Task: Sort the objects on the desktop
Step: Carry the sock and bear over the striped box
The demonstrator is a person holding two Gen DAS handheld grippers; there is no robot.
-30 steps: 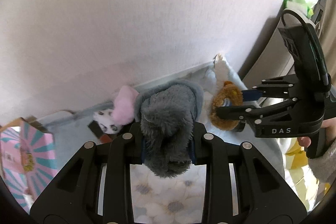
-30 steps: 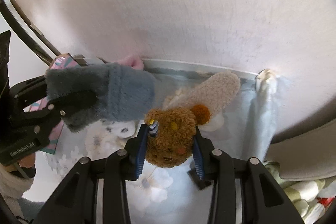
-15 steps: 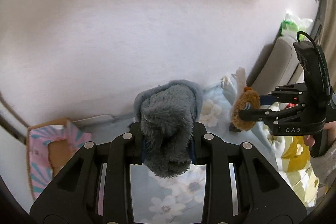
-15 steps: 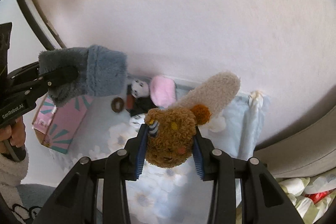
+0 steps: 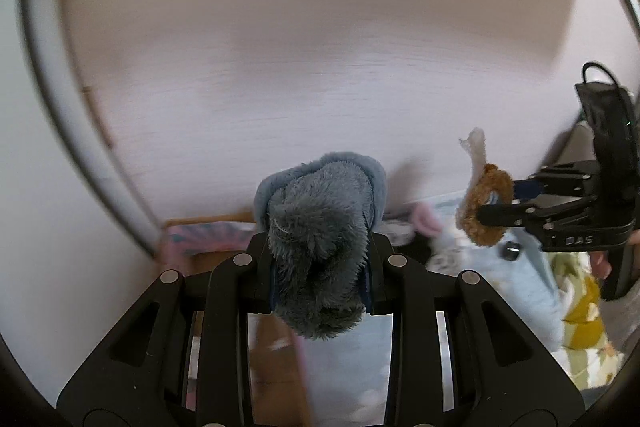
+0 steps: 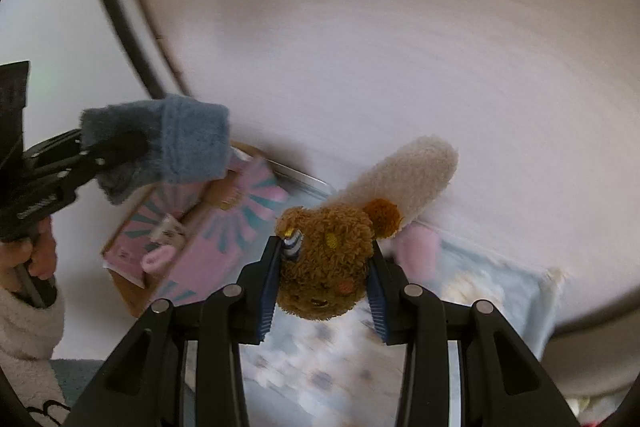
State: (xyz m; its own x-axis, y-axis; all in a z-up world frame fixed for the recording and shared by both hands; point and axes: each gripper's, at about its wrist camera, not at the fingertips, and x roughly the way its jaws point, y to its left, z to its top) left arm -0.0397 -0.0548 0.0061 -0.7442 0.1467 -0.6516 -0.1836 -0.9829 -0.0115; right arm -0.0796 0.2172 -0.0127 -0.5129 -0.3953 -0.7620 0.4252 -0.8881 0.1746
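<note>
My left gripper (image 5: 320, 279) is shut on a fluffy grey-blue glove (image 5: 320, 227), held in the air; the glove also shows at the left of the right wrist view (image 6: 172, 151), above an open pink box (image 6: 192, 239). My right gripper (image 6: 324, 283) is shut on a brown plush bear (image 6: 324, 267) with a long cream tail; the bear also shows in the left wrist view (image 5: 484, 207), to the right of the glove. Both are lifted above the flowered blue cloth (image 6: 488, 291).
The pink and teal box holds small items, among them a pink piece (image 6: 158, 259). A pink plush (image 6: 418, 251) lies on the cloth behind the bear. A white wall (image 5: 320, 67) stands close behind. A yellow patterned fabric (image 5: 580, 311) lies at the right.
Both grippers have swung left with their loads; the pink box now lies under the glove, and both views are blurred by the motion.
</note>
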